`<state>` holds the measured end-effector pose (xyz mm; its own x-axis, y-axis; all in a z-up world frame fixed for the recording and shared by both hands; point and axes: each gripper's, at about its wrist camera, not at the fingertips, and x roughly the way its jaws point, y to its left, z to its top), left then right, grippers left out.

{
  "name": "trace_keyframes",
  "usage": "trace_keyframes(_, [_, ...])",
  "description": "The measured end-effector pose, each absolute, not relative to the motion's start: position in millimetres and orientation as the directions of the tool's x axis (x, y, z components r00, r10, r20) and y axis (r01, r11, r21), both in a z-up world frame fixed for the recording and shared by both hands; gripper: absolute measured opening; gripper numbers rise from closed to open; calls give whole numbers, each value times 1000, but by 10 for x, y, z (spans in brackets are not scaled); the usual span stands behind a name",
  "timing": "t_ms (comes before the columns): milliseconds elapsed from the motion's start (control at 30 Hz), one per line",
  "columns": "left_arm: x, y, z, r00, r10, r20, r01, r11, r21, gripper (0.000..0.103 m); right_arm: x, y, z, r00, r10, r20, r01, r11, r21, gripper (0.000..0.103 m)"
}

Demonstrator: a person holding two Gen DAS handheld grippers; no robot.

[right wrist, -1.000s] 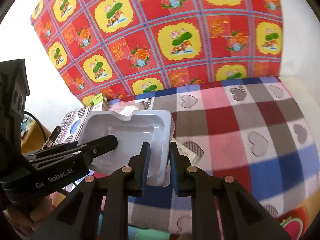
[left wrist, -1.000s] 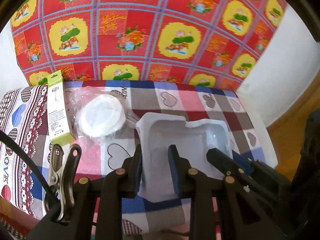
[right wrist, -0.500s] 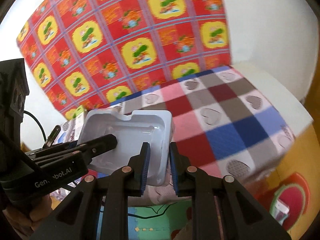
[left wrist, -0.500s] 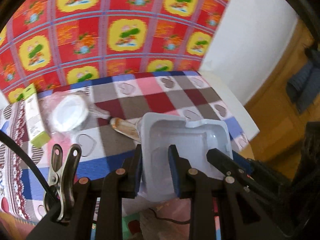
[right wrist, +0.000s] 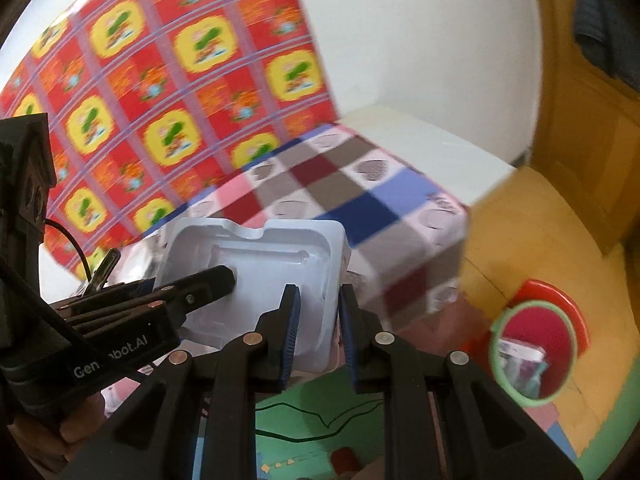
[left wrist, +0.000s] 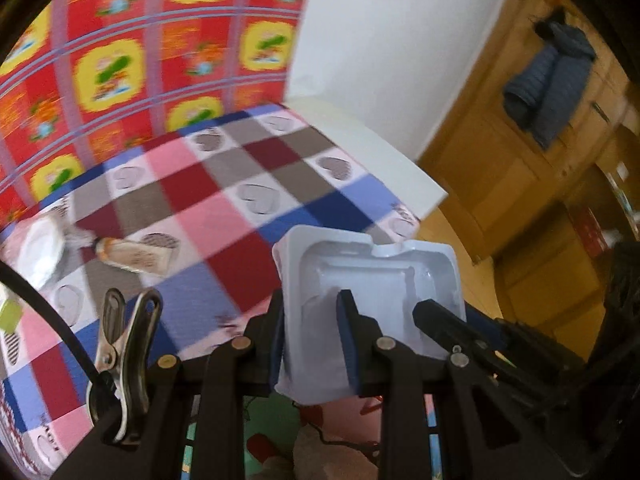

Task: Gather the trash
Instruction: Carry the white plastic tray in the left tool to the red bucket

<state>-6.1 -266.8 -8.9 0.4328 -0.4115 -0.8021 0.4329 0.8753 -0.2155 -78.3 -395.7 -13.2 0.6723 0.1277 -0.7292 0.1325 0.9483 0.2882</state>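
A pale bluish-white plastic tray [left wrist: 372, 276] sits against a checked cloth [left wrist: 224, 200] of pink, maroon, grey, blue and white squares with grey hearts, a red-and-yellow flowered hanging [left wrist: 120, 60] at eleven o'clock, and black hand-held grippers with blue pads [left wrist: 346, 344].

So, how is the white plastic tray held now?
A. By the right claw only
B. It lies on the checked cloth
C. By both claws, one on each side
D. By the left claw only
C: the left claw and the right claw each clamp an edge of the tray.
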Motion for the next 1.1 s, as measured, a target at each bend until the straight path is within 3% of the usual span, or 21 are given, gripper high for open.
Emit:
trace_keyframes(633, [-523,-4522,-655,193,-511,-838,720,653,-232,26,-1574,-5491,-665,608,-94,-788,462,849,255,22])
trace_keyframes(1100, [-737,-5809,-1812,22,-469,-883,776,565,-281,26,-1803,-6595,-1812,492,-116,-863,591,772,233,22])
